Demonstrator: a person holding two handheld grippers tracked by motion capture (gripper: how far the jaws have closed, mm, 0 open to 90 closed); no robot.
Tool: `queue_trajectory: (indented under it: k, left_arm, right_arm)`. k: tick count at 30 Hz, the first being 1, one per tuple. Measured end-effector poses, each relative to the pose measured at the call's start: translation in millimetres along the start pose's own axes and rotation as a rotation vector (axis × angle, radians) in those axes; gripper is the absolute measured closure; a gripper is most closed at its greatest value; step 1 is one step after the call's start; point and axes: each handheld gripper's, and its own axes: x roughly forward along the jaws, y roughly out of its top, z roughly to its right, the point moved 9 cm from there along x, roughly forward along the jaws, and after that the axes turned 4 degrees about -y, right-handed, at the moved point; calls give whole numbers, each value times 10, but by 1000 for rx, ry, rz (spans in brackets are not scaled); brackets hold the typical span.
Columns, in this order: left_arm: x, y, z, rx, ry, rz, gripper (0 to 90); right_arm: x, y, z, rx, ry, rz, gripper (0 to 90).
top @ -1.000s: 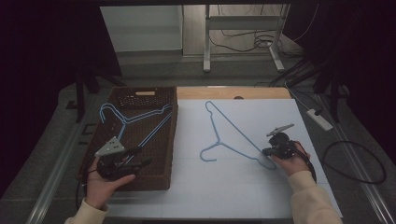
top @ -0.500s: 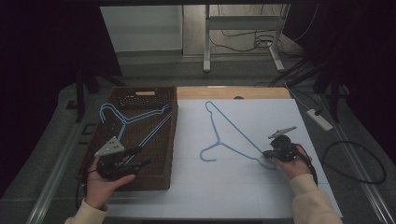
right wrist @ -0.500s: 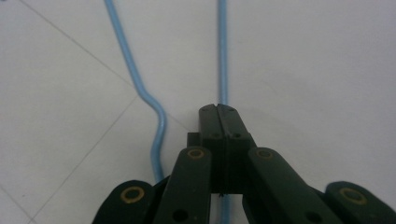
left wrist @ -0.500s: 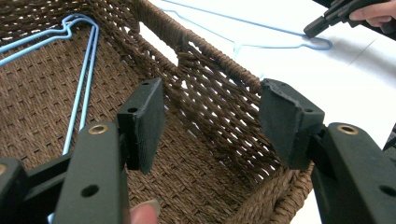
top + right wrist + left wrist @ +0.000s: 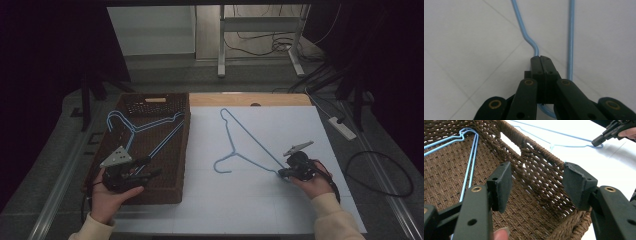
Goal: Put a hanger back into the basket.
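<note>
blue hanger [image 5: 245, 145] corner pinched by right hand-held gripper [image 5: 283, 173] on open sheet.

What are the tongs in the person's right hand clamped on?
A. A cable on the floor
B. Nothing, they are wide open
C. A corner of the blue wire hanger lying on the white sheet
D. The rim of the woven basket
C: the right tongs are shut on a bend of the blue wire hanger that lies on the white sheet, the wire running out from between the closed jaws.
</note>
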Motion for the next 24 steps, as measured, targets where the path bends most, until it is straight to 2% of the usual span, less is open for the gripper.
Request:
queue_trajectory:
  k: [4,7,10,12,14,16,19,21,24]
  left_arm:
    - [-4,0,-4,-1,1,1,409]
    - [-12,1,-11,-2,2,2,409]
    - [-11,0,-12,-5,-1,3,410]
    - [-9,1,-13,-7,-3,4,410]
    - [-8,0,-13,-7,-3,4,410]
    - [-9,1,-12,-7,-3,4,409]
    - [-11,5,-9,-6,-4,6,410]
    - [-12,5,-8,-5,-4,6,409]
    - [-9,3,-11,-6,-4,5,409]
  right_arm:
    - [-6,-41,-73,1,27,-10,896]
    - [-22,-107,-209,-11,65,-14,896]
    - [-42,-161,-360,-25,97,-7,896]
    - [-62,-206,-518,-46,136,-8,896]
    - [-70,-219,-569,-62,142,-12,896]
    - [-78,-244,-725,-93,172,-19,896]
    - [-71,-252,-909,-118,215,-11,896]
    - [-67,-249,-973,-128,225,-8,896]
    - [-48,-240,-1145,-145,279,-9,896]
